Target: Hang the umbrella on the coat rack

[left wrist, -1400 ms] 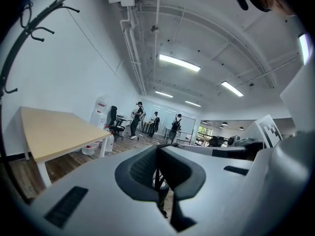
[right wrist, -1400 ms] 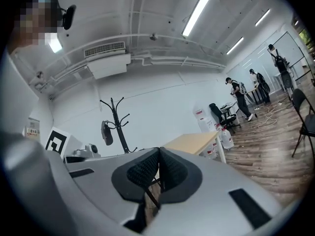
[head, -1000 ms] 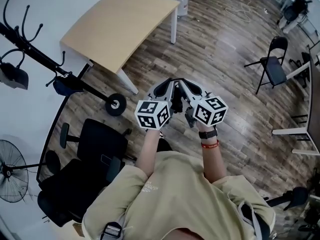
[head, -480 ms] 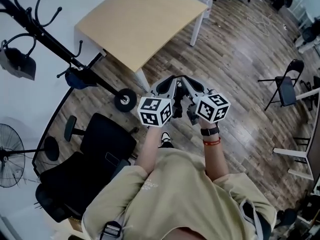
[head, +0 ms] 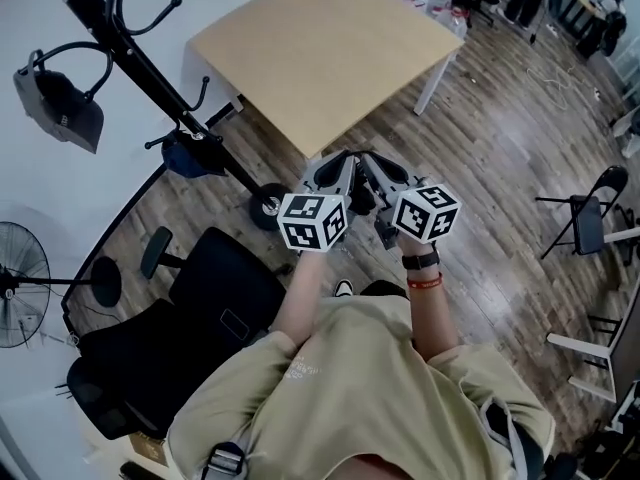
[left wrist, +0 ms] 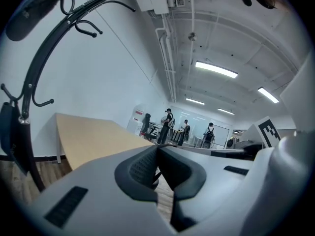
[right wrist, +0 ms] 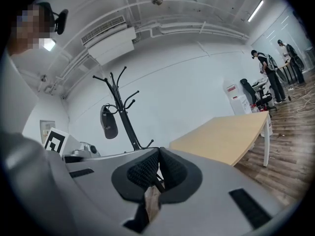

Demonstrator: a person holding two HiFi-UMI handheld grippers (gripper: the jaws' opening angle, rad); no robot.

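Note:
The black coat rack [head: 140, 68] leans across the upper left of the head view, its wheeled base [head: 268, 206] just left of my grippers. A dark folded object [head: 58, 108], possibly the umbrella, hangs from one of its hooks; it also shows as a dark folded object [right wrist: 108, 123] on the coat rack [right wrist: 123, 112] in the right gripper view. A small blue bag [head: 188, 158] hangs lower on the pole. My left gripper [head: 335, 168] and right gripper [head: 376, 166] are held side by side at chest height, both shut and holding nothing. The coat rack [left wrist: 29, 82] curves up the left of the left gripper view.
A tan table [head: 330, 53] stands beyond the grippers. A black office chair [head: 190, 328] is at my left, a floor fan [head: 20, 298] beyond it. A folding chair [head: 590, 223] sits at the right. Several people [left wrist: 170, 124] stand far off.
The head view has swung toward the rack: rack, table and hanging object have slid right and closer. Both grippers stay together in front of me, still shut.

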